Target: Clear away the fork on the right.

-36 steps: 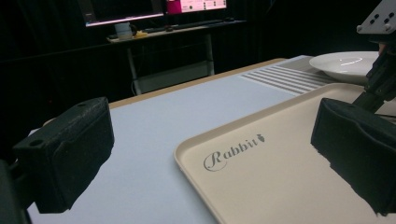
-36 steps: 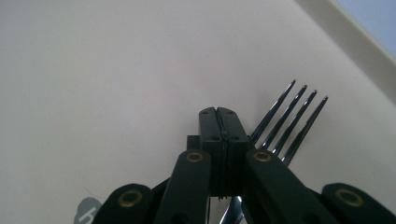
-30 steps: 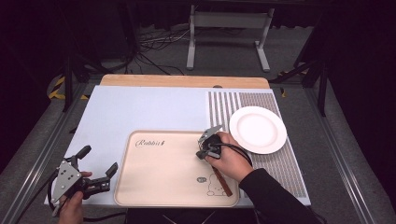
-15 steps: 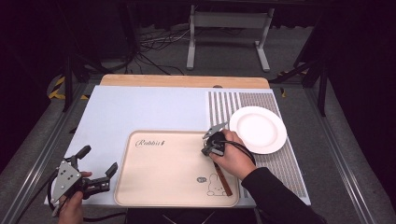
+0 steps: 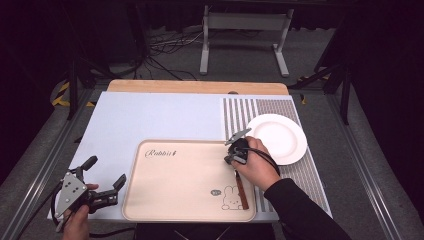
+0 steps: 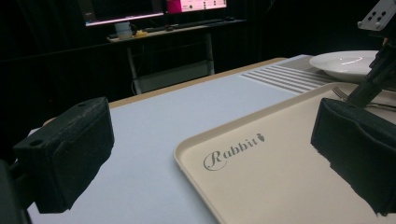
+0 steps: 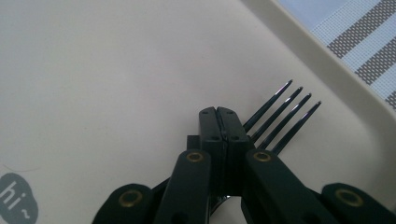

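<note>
A: Start with the right tongs point(image 7: 223, 114). How do they stand?

B: Their jaws are pressed together on a fork point(image 7: 280, 116). In the right gripper view the four tines stick out just past the closed tips, over the tray's point(image 7: 93, 70) pale floor near its right rim.

A: And from above?

B: The right hand point(image 5: 257, 167) holds those tongs point(image 5: 234, 156) at the tray's point(image 5: 185, 175) right edge, and the fork's brown handle point(image 5: 242, 192) runs back toward the near side, beside the rabbit drawing point(image 5: 230, 196).

A: What is next to it?

B: A white plate point(image 5: 276, 137) sits just right of the tray on the striped mat point(image 5: 250, 112), which lies on the right part of the table point(image 5: 150, 115).

A: The left tongs?

B: The left tongs point(image 5: 102, 177) are spread wide with nothing between the pads, held by the left hand point(image 5: 79, 217) at the near left, just off the tray's left edge. Their own view looks between the two black pads point(image 6: 70, 151) across the tray's point(image 6: 261, 186) "Rabbit" lettering toward the plate point(image 6: 348, 63) and the other tongs point(image 6: 373, 77) at the far right.
</note>
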### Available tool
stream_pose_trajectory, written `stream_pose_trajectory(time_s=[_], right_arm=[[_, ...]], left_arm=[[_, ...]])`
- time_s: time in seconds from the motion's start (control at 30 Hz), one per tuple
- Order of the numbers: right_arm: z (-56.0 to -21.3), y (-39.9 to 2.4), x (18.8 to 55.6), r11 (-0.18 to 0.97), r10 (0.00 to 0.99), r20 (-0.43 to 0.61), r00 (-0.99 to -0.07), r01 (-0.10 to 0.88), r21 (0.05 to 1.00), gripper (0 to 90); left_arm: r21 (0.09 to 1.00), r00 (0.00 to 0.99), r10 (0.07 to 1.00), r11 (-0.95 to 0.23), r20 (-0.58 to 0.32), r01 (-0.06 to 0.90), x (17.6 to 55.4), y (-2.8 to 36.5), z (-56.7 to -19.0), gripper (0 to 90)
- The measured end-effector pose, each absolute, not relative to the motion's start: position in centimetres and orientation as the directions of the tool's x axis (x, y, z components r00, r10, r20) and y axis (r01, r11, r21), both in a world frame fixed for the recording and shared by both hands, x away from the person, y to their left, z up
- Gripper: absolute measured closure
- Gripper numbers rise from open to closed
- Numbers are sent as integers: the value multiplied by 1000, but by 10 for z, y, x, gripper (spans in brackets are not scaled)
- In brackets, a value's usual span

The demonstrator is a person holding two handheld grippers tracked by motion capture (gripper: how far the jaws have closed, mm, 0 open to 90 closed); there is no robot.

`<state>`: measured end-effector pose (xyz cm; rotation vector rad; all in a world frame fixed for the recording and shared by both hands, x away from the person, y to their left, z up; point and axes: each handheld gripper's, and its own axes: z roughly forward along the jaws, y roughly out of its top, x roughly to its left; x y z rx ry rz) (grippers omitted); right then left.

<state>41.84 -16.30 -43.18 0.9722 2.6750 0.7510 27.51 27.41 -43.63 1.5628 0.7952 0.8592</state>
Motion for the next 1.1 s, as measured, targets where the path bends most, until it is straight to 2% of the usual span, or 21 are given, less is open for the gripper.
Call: stream_pose_trajectory(time_s=[0.63, 1.07, 1.1], right_arm=[[-428, -179, 420, 649, 694, -56, -718, 589, 481, 900], [-427, -181, 419, 632, 711, -47, -702, 608, 481, 900], [-426, -181, 419, 629, 710, -43, -703, 605, 489, 868]], left_arm=[[989, 503, 858, -140, 100, 42, 275, 274, -436, 0], [989, 505, 857, -144, 103, 43, 276, 274, -437, 0], [989, 505, 857, -142, 102, 41, 276, 274, -437, 0]])
